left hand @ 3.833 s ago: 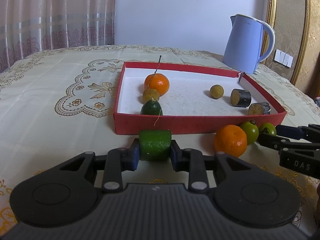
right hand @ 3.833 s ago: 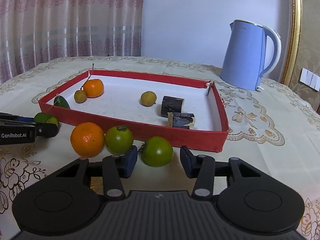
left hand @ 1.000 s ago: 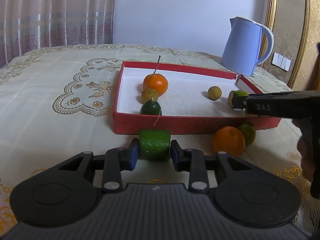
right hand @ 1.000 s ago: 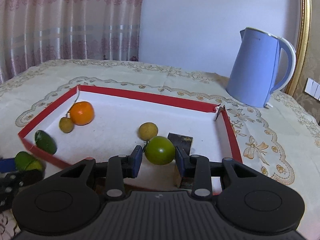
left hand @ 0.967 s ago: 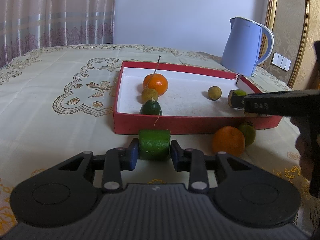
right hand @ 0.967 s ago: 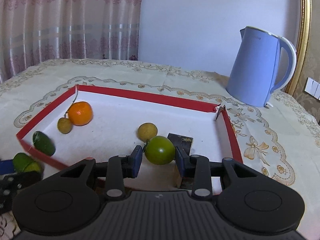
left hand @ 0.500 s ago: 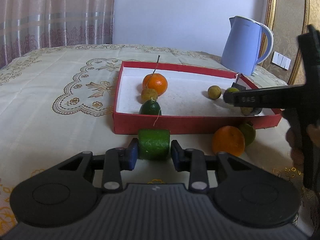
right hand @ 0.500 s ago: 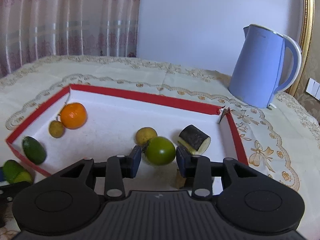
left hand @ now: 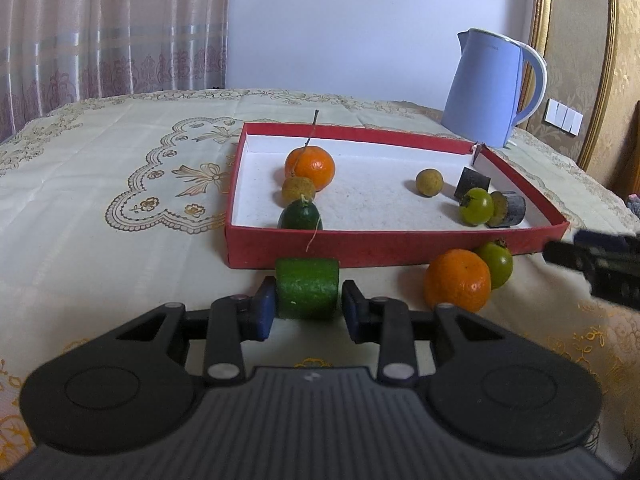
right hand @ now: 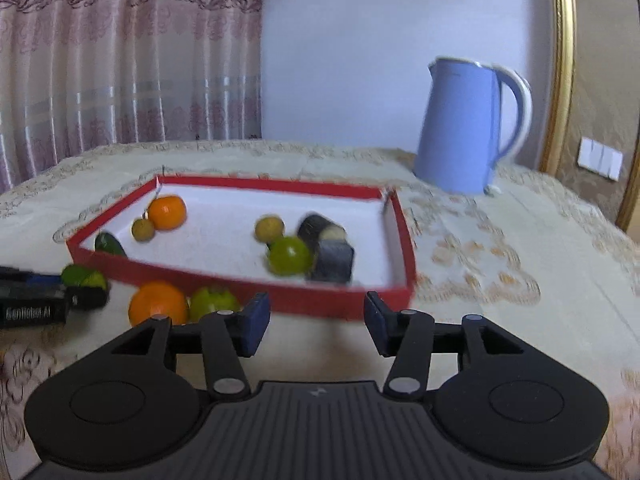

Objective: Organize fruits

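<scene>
My left gripper is shut on a short green cucumber piece, just in front of the red tray. My right gripper hangs before the tray's near wall; its jaws are opening and nothing is between them. A green tomato lies free inside the tray beside two dark cut pieces. The tray also holds an orange, two small brown fruits and a dark green fruit. On the cloth outside lie another orange and a second green tomato.
A blue kettle stands behind the tray's far right corner. An embroidered cream cloth covers the table. Curtains hang at the back left, and a gold-framed panel stands at the right.
The right gripper let go of the green tomato inside the tray, opened, and drew back out over the tray's near wall. The left gripper kept still with its cucumber piece.
</scene>
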### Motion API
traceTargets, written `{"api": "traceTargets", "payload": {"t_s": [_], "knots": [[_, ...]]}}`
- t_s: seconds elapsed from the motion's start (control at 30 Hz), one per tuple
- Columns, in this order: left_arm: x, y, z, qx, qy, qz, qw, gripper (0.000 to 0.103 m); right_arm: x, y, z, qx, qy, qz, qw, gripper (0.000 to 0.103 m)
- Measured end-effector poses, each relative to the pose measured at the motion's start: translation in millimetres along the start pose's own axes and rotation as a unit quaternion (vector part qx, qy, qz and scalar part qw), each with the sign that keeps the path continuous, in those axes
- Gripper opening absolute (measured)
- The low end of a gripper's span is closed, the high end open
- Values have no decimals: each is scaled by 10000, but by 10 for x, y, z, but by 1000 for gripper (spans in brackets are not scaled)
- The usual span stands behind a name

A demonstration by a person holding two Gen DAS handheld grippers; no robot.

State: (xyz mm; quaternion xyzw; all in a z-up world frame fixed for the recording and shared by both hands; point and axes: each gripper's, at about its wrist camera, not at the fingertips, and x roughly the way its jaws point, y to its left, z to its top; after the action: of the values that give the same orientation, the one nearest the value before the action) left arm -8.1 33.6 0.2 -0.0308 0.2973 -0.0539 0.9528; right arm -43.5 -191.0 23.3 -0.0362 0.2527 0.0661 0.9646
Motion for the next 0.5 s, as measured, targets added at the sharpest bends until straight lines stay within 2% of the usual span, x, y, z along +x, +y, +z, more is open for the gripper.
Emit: {"api": "traceTargets", "payload": {"t_s": [0.13,0.37,0.5], "knots": [[4,-50,4,137,13,98,9999,31,77,-18,-118,-74,239,-157,9996,51],[16,-72,2,222,24,167,9996,30,218,-97,-125,214,456,-22,9987,51],[19,-81,2,240,24,187,9995,31,243,-122,-128,253,505,35,9984,60]]}}
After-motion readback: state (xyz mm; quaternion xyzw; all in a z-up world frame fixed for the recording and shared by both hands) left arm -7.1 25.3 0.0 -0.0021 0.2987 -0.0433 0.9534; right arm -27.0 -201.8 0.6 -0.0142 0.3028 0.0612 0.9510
